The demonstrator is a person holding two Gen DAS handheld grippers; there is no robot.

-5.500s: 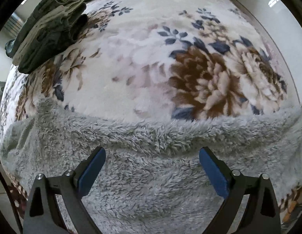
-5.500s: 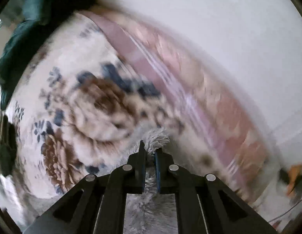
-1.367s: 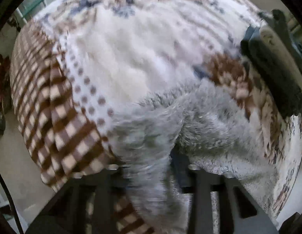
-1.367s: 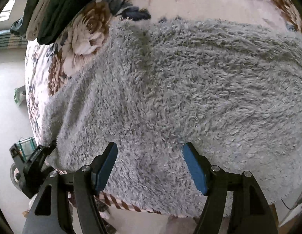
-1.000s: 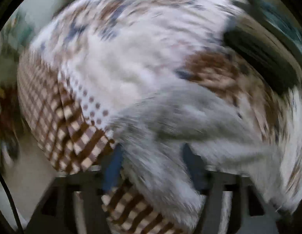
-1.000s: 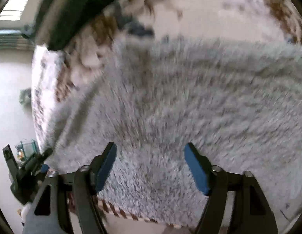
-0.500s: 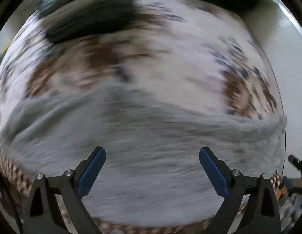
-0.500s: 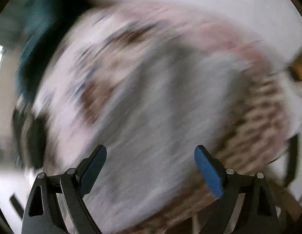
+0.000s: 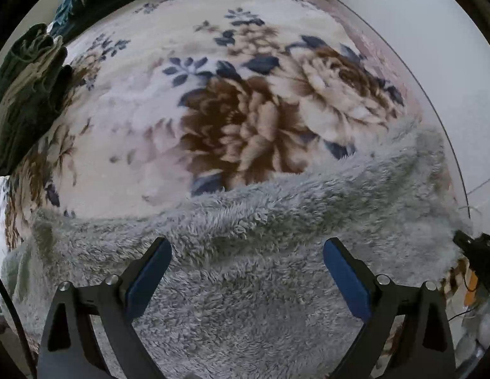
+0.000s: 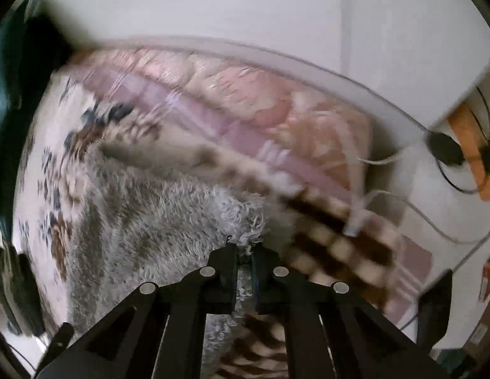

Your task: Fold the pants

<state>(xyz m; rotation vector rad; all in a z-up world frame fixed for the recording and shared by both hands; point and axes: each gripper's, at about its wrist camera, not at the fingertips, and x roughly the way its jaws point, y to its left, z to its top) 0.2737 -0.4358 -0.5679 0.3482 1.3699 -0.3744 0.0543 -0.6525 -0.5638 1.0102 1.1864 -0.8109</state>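
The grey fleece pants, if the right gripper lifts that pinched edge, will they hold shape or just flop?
Probably flop: the grey fleece pants drape in soft folds over the floral blanket. The right gripper pinches one edge only, so the rest likely trails. Thick pile suggests good grip.

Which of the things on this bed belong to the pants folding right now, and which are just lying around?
Part of the job:
fluffy grey pants
right gripper, shut on the pants' edge
left gripper, open above the pants

Just lying about:
floral blanket under the pants
stack of dark folded clothes at the far left
cables by the wall
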